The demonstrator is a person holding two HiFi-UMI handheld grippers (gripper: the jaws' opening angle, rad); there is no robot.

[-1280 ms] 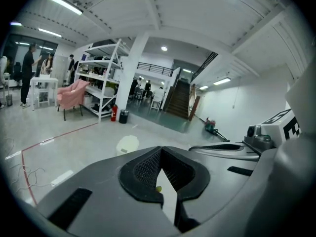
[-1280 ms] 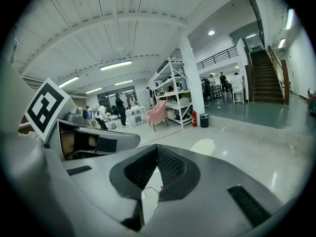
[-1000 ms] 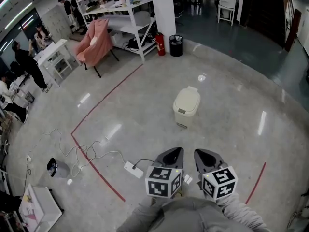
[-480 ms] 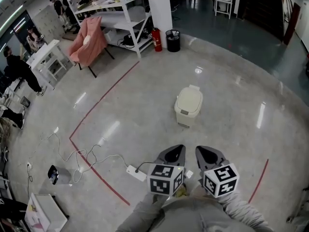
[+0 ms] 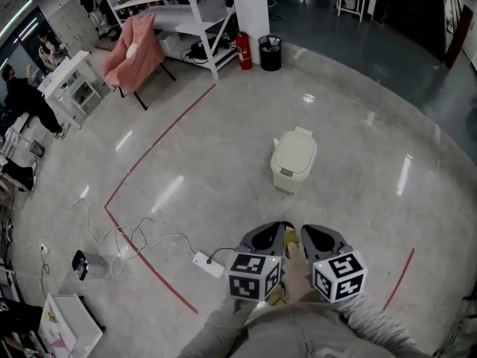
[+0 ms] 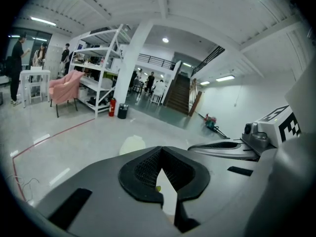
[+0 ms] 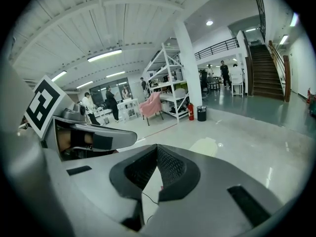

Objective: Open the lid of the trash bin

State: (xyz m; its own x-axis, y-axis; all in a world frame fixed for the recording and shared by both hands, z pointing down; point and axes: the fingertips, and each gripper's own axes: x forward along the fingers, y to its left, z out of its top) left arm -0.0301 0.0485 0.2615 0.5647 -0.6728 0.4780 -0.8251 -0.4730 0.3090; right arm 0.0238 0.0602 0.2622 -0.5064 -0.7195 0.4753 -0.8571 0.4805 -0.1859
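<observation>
The cream trash bin (image 5: pixel 294 159) stands on the grey floor with its lid down. It also shows as a pale shape beyond the jaws in the left gripper view (image 6: pixel 132 144) and the right gripper view (image 7: pixel 205 146). My left gripper (image 5: pixel 272 235) and right gripper (image 5: pixel 316 236) are side by side close to my body, well short of the bin and touching nothing. The left gripper (image 6: pixel 160 152) has its jaws shut with nothing between them. So does the right gripper (image 7: pixel 157 148).
A red tape line (image 5: pixel 160 144) runs across the floor on the left. A white power strip (image 5: pixel 206 263) with loose cables lies left of my grippers. Far back are white shelving (image 5: pixel 186 13), a pink chair (image 5: pixel 133 47), a fire extinguisher (image 5: pixel 244 51) and a black bin (image 5: pixel 270 52).
The view has drifted a little, as if I am walking. Both grippers stay shut and side by side. Something yellow now shows between them.
</observation>
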